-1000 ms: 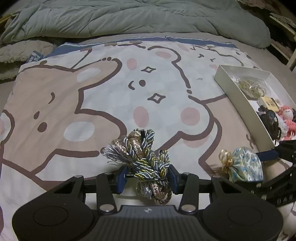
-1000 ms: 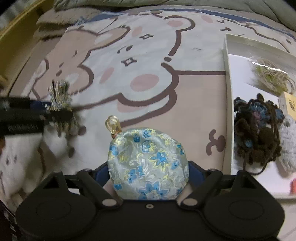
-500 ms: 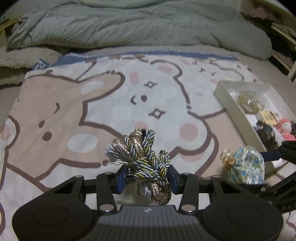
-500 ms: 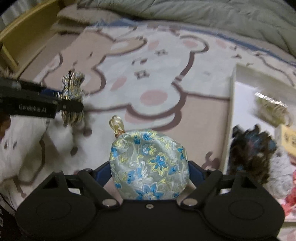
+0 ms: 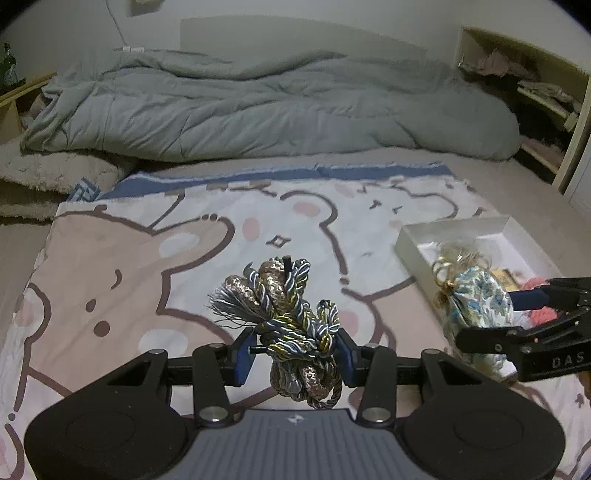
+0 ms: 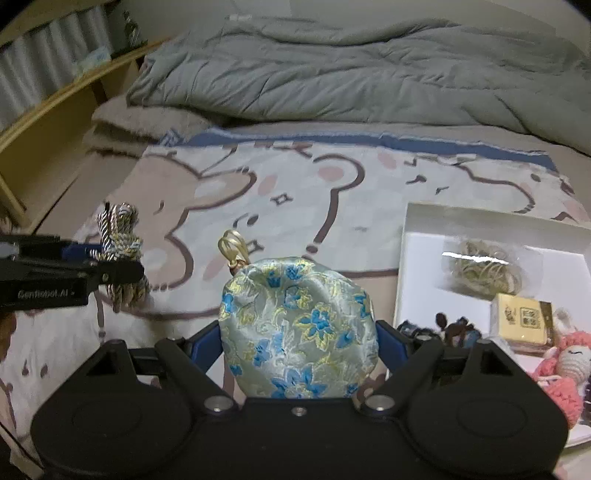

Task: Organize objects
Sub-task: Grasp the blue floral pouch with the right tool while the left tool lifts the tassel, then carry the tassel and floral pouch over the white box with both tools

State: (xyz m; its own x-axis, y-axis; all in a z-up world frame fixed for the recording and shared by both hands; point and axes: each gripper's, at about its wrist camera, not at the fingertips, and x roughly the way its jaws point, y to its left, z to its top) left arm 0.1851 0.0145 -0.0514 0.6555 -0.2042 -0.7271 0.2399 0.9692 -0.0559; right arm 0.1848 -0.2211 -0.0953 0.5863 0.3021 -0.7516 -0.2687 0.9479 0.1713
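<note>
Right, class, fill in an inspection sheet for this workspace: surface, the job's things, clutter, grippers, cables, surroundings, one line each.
Surface: bed covered by a cartoon bear blanket.
Job's things: knotted cord bundle and floral pouch, both lifted off the blanket; white box to the right, holding a hair-tie pack, a small yellow box, dark yarn and a pink knitted doll.
Clutter: nothing seen loose on the blanket.
Grippers: left gripper shut on the cord bundle; right gripper shut on the pouch.
Cables: one thin wire on the wall.
Surroundings: grey duvet, wooden shelves.
</note>
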